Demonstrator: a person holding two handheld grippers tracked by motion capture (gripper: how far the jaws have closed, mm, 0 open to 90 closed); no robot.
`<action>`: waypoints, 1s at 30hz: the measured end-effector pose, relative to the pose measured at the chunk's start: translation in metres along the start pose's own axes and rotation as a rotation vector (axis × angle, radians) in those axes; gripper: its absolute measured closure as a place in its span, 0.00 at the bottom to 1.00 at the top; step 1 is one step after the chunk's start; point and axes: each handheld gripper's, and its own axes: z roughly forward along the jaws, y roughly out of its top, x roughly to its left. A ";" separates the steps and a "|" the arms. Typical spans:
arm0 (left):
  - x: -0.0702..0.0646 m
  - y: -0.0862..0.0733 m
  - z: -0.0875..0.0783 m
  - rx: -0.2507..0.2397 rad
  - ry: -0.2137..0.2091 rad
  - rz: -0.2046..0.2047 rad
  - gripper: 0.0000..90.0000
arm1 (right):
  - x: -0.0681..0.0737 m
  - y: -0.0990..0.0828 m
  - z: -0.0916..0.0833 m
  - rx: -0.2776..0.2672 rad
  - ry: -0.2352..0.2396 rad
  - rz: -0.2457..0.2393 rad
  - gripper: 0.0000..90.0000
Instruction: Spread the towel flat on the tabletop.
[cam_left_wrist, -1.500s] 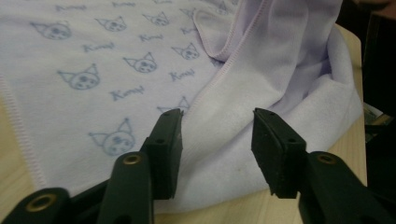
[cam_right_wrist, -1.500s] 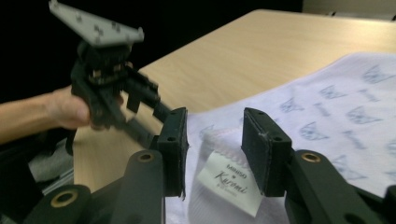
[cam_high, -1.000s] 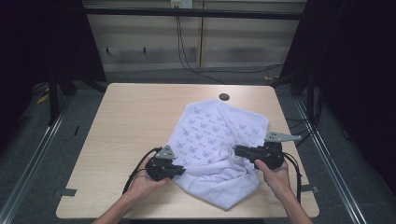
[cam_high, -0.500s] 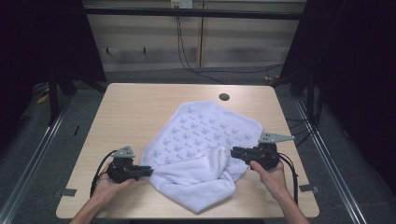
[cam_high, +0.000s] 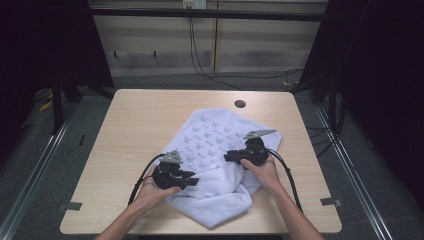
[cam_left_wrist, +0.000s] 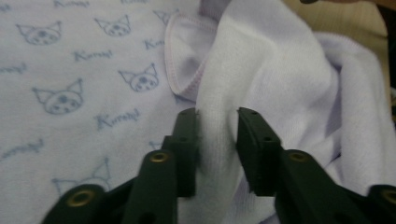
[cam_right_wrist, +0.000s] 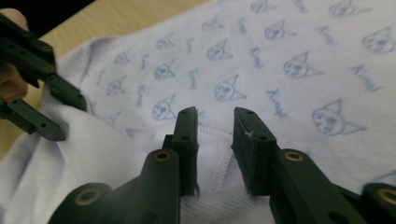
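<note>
— Since a moment ago, what moved?
— Left gripper (cam_high: 192, 176) came back in over the towel (cam_high: 215, 145), dragging a fold across the table (cam_high: 130, 130). Its jaws have just been opening, with a raised towel ridge loose between them.
— Right gripper (cam_high: 229, 156)?
— Also just opening, partly parted over the hemmed edge, gripping nothing.
</note>
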 end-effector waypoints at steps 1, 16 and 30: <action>0.001 -0.002 0.000 0.007 -0.005 0.010 0.86 | -0.001 -0.003 0.005 0.017 0.002 0.002 0.77; 0.001 0.011 0.008 -0.058 -0.048 -0.028 0.92 | 0.002 0.000 0.006 -0.004 -0.017 -0.023 0.98; -0.010 -0.036 -0.087 -0.207 -0.012 -0.014 0.96 | 0.011 -0.014 -0.154 -0.288 -0.126 -0.040 0.99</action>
